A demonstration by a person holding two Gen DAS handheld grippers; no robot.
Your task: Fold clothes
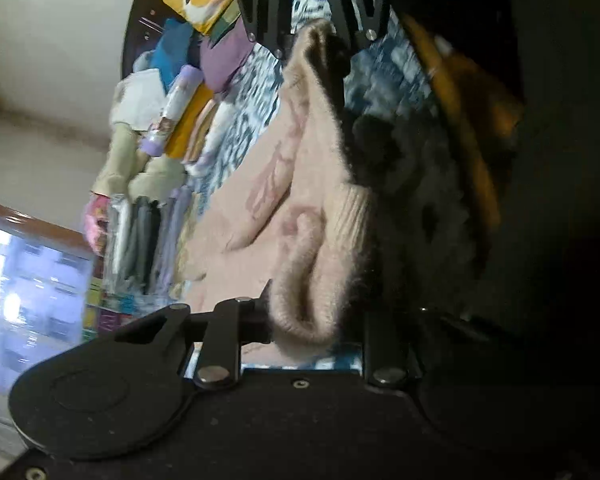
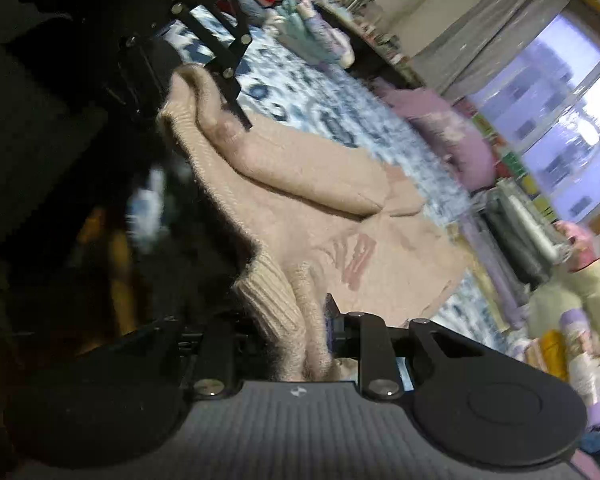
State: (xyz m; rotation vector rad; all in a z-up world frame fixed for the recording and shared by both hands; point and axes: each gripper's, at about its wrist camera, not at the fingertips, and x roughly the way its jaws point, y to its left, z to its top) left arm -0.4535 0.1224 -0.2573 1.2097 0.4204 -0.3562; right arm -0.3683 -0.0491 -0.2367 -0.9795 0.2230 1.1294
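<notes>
While each gripper's jaws clamp its ribbed hem, the pink sweater (image 1: 300, 184) hangs stretched between them.

Sweater (image 2: 332, 200) on bedspread (image 2: 320, 92), folded clothes (image 2: 516, 232) beyond

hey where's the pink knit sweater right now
The fuzzy pale pink knit sweater lies on the blue-and-white patterned bedspread, its near edge pinched by the left gripper and right gripper.

A bed with a blue-and-white patterned cover (image 2: 332, 112) carries the clothes. A pink knit sweater (image 2: 320, 200) lies on it. Beyond the sweater, folded garments (image 1: 148, 216) line the bed's far edge.
</notes>
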